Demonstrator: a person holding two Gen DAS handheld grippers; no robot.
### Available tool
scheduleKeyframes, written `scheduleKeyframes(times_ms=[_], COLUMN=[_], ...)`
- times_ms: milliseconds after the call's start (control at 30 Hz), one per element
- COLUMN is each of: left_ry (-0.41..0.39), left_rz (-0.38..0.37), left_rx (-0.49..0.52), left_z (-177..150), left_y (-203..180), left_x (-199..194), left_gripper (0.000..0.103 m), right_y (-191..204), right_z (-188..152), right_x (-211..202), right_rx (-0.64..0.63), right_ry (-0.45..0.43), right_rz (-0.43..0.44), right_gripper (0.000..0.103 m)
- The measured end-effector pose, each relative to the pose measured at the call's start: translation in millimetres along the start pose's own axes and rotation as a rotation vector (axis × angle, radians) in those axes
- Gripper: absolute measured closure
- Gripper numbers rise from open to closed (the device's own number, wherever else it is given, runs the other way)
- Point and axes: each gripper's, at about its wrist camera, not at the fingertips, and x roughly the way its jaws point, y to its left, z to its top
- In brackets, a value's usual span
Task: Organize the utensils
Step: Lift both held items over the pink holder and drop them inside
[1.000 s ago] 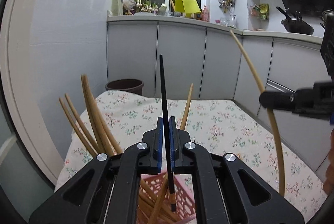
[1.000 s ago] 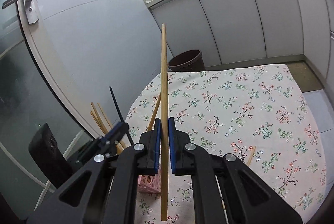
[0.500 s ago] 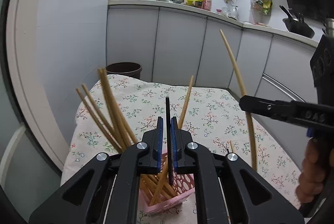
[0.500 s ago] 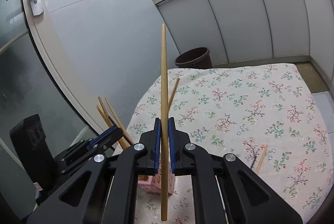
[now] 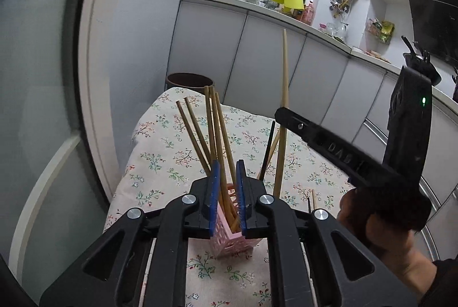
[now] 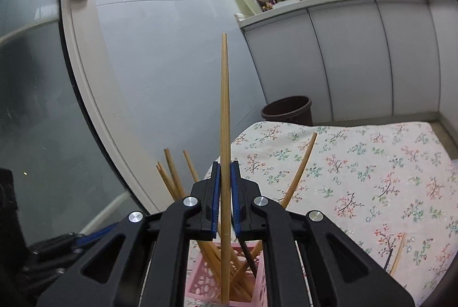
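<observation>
A pink slotted basket (image 5: pixel 229 238) stands on the flowered tablecloth (image 5: pixel 171 146) and holds several wooden chopsticks (image 5: pixel 213 132) and one black chopstick (image 5: pixel 269 146). My left gripper (image 5: pixel 227 166) hovers just in front of the basket. Its jaws are opening, and only the basket's sticks show through the gap behind them. My right gripper (image 6: pixel 225 166) is shut on a long wooden chopstick (image 6: pixel 224 121), held upright, its lower end over the basket (image 6: pixel 200 281). From the left wrist this chopstick (image 5: pixel 283 95) rises just right of the basket, pinched in the right gripper (image 5: pixel 280 114).
A loose wooden chopstick (image 6: pixel 398 252) lies on the cloth to the right of the basket. A dark bin (image 5: pixel 190 79) stands beyond the table's far edge, before grey cabinets. A glass door is close on the left. A hand (image 5: pixel 372 224) holds the right gripper.
The left gripper let go of the black chopstick, which dropped into the basket, and drew back. The right gripper carried its wooden chopstick leftward until it hung over the basket.
</observation>
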Motion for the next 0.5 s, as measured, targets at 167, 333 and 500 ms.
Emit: scheduleKeyframes(times_ms=[167,333,500], left_ry=[0.046,0.083,0.091], left_rz=[0.026,0.038,0.027], left_rx=[-0.021,-0.02,-0.032], left_z=[-6,-11,-12], left_y=[-3,-3,-4], left_x=[7,10,2], left_gripper=[0.084,0.083,0.083], right_y=[-4,-10,-20], right_z=[-9,-6,6], right_x=[2,-8,-25], right_rx=[-0.016,-0.034,-0.012], right_ry=[0.04,0.082,0.103], right_rz=[-0.017,-0.016,-0.028], right_gripper=[0.091,0.091,0.091])
